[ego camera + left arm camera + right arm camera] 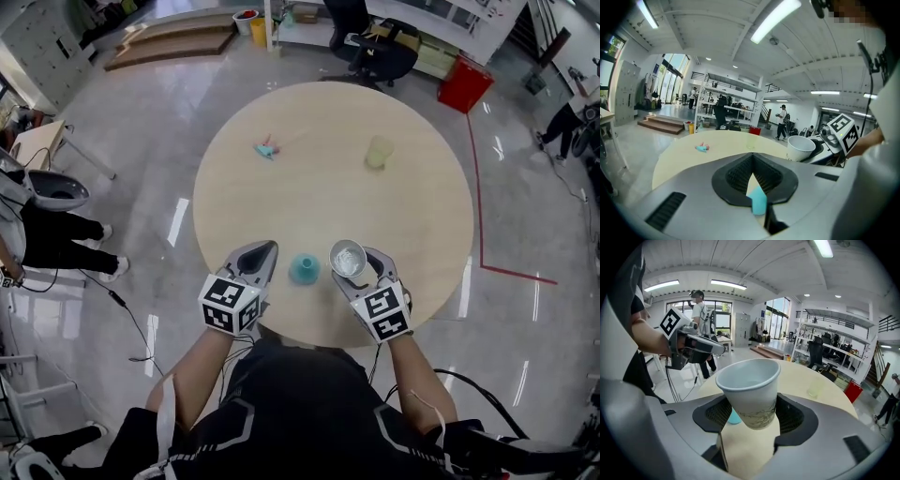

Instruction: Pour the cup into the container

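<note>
Cup [749, 385] upright, clenched in right tool [353, 262], just right of teal container [303, 268] on counter [319, 178]. Left tool [264, 251], jaws drawn together on nothing, sits just left of container. Right arm nearer; pour likely tips leftward.
</note>
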Demonstrator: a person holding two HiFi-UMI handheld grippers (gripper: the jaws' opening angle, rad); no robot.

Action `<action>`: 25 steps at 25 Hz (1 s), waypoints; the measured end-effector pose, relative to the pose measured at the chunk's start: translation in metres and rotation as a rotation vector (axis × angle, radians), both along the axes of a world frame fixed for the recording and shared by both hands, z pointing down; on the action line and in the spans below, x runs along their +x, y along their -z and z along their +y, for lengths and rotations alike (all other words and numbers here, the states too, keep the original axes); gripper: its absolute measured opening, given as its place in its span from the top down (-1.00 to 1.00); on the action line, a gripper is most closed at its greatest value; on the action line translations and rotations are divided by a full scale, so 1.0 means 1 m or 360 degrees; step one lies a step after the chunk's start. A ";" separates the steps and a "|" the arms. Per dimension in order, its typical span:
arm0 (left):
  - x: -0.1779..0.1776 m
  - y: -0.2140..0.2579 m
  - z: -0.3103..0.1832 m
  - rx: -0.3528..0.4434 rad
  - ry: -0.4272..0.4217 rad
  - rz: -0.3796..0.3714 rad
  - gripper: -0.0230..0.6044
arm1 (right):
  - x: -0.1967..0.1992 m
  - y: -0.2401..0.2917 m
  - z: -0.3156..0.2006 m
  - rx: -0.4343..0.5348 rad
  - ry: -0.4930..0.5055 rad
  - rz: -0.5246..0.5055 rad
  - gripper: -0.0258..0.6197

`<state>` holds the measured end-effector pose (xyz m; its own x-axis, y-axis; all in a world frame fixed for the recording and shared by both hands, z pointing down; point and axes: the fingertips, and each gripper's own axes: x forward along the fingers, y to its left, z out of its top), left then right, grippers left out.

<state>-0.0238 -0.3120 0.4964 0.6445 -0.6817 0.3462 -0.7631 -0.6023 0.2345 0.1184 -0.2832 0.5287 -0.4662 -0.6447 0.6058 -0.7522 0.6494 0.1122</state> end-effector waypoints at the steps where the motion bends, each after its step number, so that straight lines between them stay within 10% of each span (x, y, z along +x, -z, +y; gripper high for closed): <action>1: 0.000 -0.003 -0.002 0.0000 -0.0024 -0.0005 0.96 | -0.001 -0.002 0.000 -0.0005 -0.0006 0.0017 0.00; 25: 0.021 -0.056 0.001 -0.0111 -0.0247 -0.0033 0.96 | -0.012 -0.058 0.003 -0.0170 -0.0009 0.0471 0.01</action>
